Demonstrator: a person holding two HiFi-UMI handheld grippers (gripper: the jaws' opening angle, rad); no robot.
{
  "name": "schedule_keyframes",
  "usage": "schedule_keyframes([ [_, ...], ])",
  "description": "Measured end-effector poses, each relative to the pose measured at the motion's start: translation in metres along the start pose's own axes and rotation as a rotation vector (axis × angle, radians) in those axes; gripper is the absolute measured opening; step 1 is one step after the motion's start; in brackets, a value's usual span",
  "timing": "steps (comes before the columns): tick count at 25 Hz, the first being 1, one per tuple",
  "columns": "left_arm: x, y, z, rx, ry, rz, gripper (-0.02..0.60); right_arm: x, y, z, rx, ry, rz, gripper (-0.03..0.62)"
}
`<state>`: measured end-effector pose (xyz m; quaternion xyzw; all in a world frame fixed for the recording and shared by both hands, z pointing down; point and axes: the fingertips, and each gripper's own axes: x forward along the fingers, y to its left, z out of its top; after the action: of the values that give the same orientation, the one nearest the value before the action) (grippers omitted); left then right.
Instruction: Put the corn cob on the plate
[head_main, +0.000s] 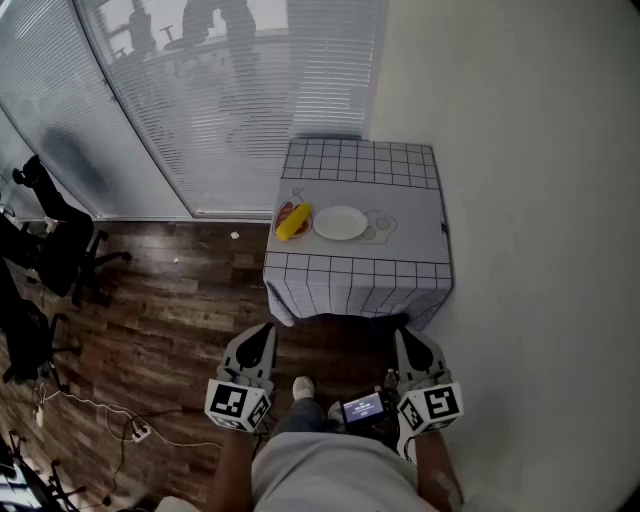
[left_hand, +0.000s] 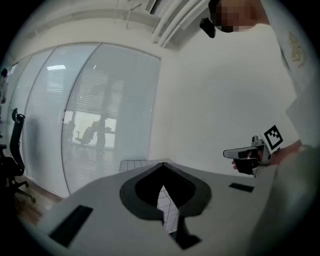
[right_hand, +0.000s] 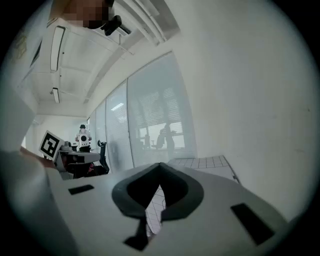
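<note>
- Left gripper (head_main: 264, 333): jaws pressed together, nothing between them. It is held close to the person's body, at the near edge of the scene and well apart from the table (head_main: 360, 275).
- Right gripper (head_main: 406, 338): jaws likewise closed tip to tip and empty. It sits level with the left one, on the right side of the body.
- Corn cob (head_main: 295, 221): yellow, lying on the left part of the tabletop, just left of the plate (head_main: 340, 222) and not on it. It rests over a small red item (head_main: 285, 214) of unclear kind.
- Plate: white, round and bare, near the centre of the tabletop.
- Table: covered in a white grid-lined cloth, standing far from the person against the right wall, beside a glass partition with blinds (head_main: 230, 90).
- Floor (head_main: 170, 320): dark wood planks. Office chairs (head_main: 55, 250) stand at the far left.
</note>
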<state>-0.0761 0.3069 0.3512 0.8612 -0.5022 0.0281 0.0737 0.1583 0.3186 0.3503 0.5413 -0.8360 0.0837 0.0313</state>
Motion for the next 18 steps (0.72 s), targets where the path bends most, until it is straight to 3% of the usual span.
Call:
schedule_keyframes([
  [5,-0.030,-0.004,0.030,-0.052,-0.076,0.035,0.006,-0.025,0.016,0.018,-0.006,-0.038,0.003,0.006],
  [10,-0.041,-0.015,0.047,-0.014,-0.107,0.025,0.006,-0.034,0.025,0.027,-0.017,-0.070,0.011,0.006],
  [14,-0.042,-0.036,0.050,0.044,-0.094,-0.039,0.006,-0.044,0.030,0.036,-0.026,-0.094,0.014,0.006],
  [18,-0.043,-0.045,0.048,0.082,-0.081,-0.040,0.006,-0.051,0.025,0.036,-0.005,-0.119,0.007,0.006],
])
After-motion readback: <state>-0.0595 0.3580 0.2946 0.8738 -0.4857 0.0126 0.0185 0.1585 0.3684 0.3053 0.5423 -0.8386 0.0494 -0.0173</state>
